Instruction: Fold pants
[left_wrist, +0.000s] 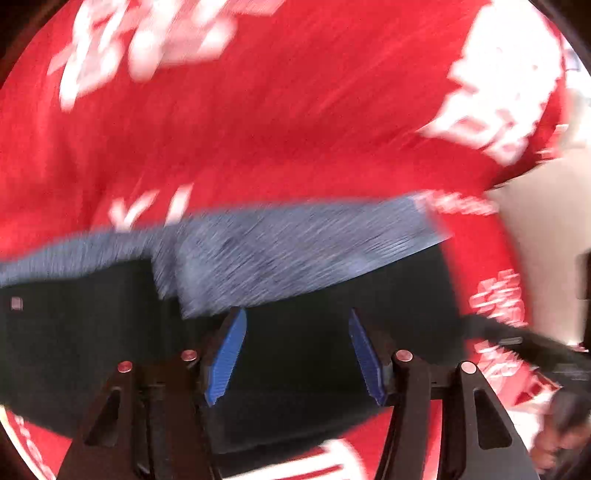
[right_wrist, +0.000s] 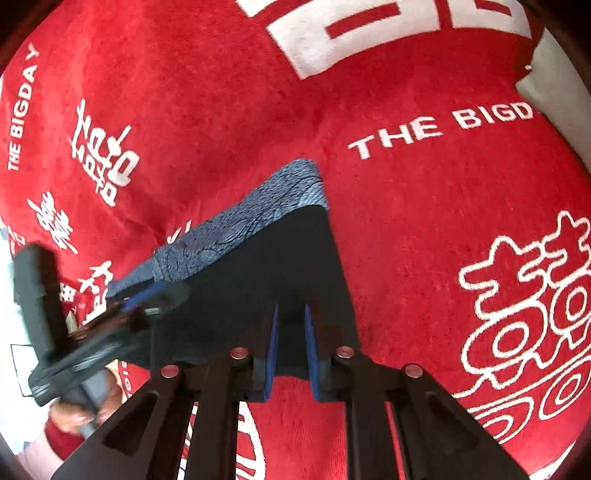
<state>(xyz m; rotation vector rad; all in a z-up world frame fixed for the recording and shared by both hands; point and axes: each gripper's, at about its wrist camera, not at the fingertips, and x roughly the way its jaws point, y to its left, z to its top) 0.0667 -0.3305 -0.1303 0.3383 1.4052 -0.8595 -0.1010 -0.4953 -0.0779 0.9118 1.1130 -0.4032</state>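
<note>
The pants are seen as a dark, almost black piece of cloth that is laid on a red blanket with white printed letters and signs. One border of the pants is turned over, so that a grey-blue band of the inner side is shown along the far edge.

In the right wrist view, the right gripper is pointed steeply down at the pants. Its two blue pads are brought close together, with only a narrow gap left between them. The near edge of the dark cloth is seen right at the tips, but it cannot be told whether the cloth is really pinched between them. To the left of this gripper, the left gripper is seen, blurred, at the other corner of the pants, and below it a part of the person's hand is visible.

In the left wrist view, the picture is smeared. The left gripper is held about half open, and its blue pads stand well apart. The dark cloth is spread below and between them, and it is not pressed by them. The grey-blue band is located just beyond the tips, and the red blanket is seen further ahead.
</note>
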